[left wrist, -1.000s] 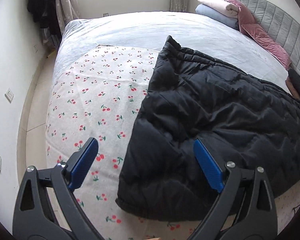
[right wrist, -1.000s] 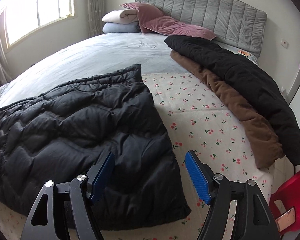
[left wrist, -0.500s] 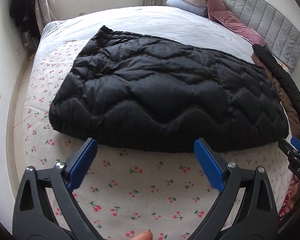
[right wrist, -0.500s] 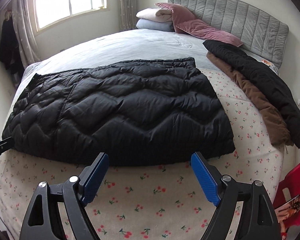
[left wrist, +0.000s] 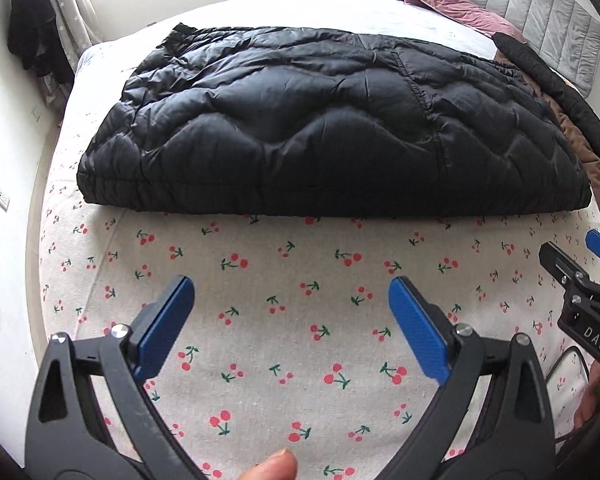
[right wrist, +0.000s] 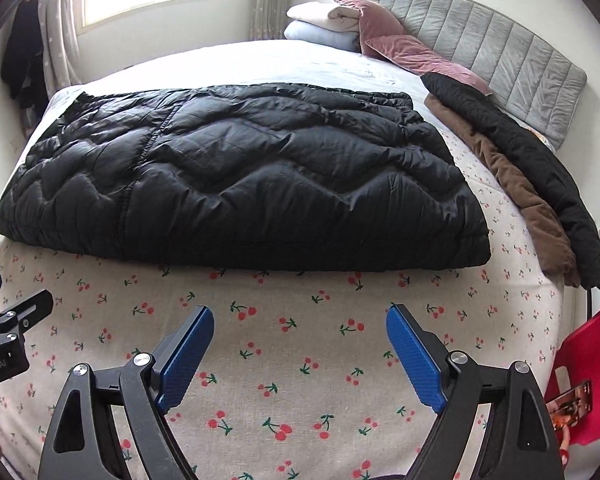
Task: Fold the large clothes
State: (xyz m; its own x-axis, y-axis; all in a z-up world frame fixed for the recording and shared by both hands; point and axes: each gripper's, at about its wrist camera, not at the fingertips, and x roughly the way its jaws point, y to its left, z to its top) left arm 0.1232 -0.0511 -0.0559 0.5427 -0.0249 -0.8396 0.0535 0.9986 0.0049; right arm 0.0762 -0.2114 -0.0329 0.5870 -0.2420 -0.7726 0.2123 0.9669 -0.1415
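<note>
A large black quilted puffer coat [left wrist: 332,132] lies folded flat across the bed, on the cherry-print sheet [left wrist: 300,300]; it also shows in the right wrist view [right wrist: 236,184]. My left gripper [left wrist: 290,308] is open and empty, held over the sheet short of the coat's near edge. My right gripper [right wrist: 300,340] is open and empty, also over the sheet short of the coat. The right gripper shows at the right edge of the left wrist view [left wrist: 580,280]. The left gripper shows at the left edge of the right wrist view [right wrist: 4,320].
A black and brown coat [right wrist: 532,184] lies along the bed's right side. Pink pillows [right wrist: 412,52] and folded blankets [right wrist: 324,24] sit by the grey headboard [right wrist: 500,52]. A red chair [right wrist: 592,364] stands at the right. Dark clothes [left wrist: 32,36] hang near the window.
Both grippers have pulled back from the coat toward the bed's near edge. They were right over the coat's corners a second ago; both stayed open and empty.
</note>
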